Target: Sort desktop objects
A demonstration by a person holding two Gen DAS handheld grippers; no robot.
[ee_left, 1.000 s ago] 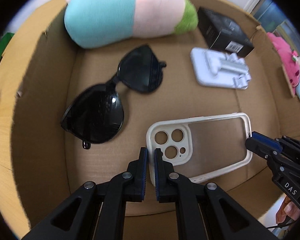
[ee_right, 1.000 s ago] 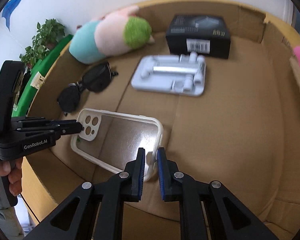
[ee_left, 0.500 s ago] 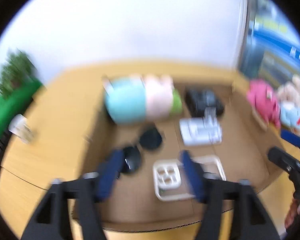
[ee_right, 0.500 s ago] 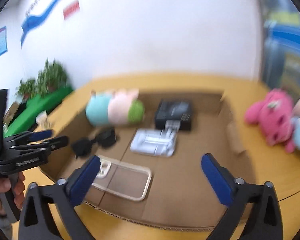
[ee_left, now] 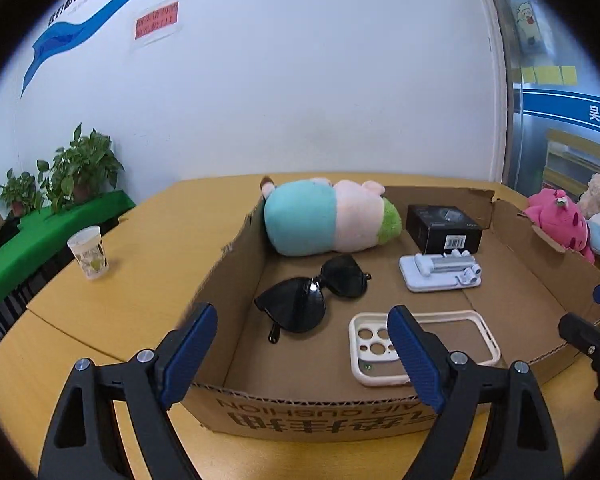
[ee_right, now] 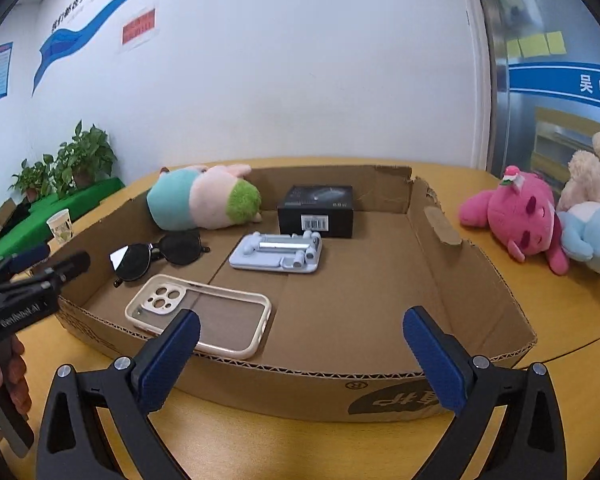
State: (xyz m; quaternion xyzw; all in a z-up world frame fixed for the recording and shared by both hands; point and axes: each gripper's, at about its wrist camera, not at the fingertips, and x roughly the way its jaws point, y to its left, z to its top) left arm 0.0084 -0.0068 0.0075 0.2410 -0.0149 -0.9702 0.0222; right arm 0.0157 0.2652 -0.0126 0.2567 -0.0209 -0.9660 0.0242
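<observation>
Both grippers spread wide, holding nothing, outside the near wall of the cardboard tray.

Left gripper and right gripper hover level over the table edge, facing in. Phone case lies flat just inside the near wall, long axis along it, camera cutouts leftward; bare floor to its right. Sunglasses lie just behind.
</observation>
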